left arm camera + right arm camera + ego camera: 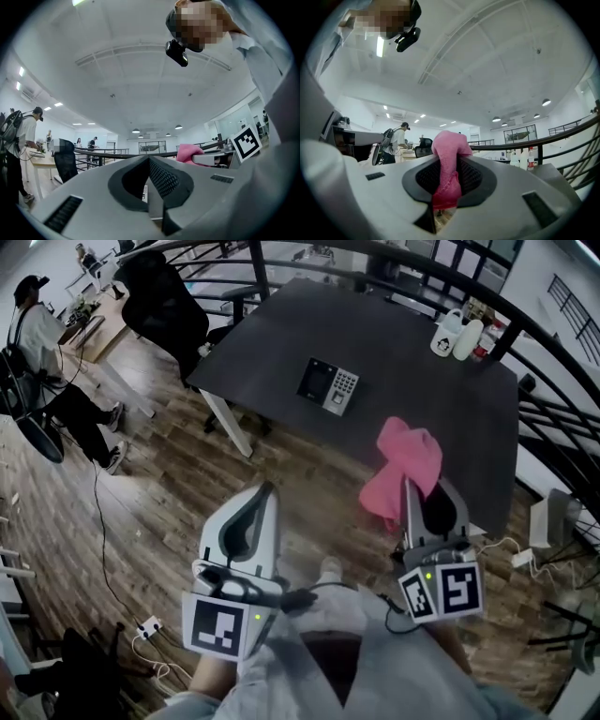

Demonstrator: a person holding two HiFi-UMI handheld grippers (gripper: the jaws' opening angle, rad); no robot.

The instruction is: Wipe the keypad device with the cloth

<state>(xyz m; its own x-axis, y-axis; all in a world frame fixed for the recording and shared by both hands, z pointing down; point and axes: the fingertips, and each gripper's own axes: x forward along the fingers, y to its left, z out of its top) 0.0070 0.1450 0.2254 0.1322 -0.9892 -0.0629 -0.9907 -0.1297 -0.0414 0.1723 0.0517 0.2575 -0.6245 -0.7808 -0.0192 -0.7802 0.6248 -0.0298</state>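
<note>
The dark table point(412, 362) stands on a wood floor point(141, 521), with a curved railing point(558, 136) behind it. The keypad device point(328, 385) lies near the table's middle, clear of every edge, and bottles point(457, 336) stand at its far right corner. The right gripper point(422, 491) pinches the pink cloth point(410, 457) over the table's near edge. The left gripper point(267, 491), jaws together and empty, hangs over the floor in front of the table. An office chair point(164, 301) stands off the table's far left corner.

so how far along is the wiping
Done: the pink cloth is clamped in the right gripper. In hand: it is held up short of the keypad device on the table. Left: all the wiping. The left gripper is shut, empty.
</note>
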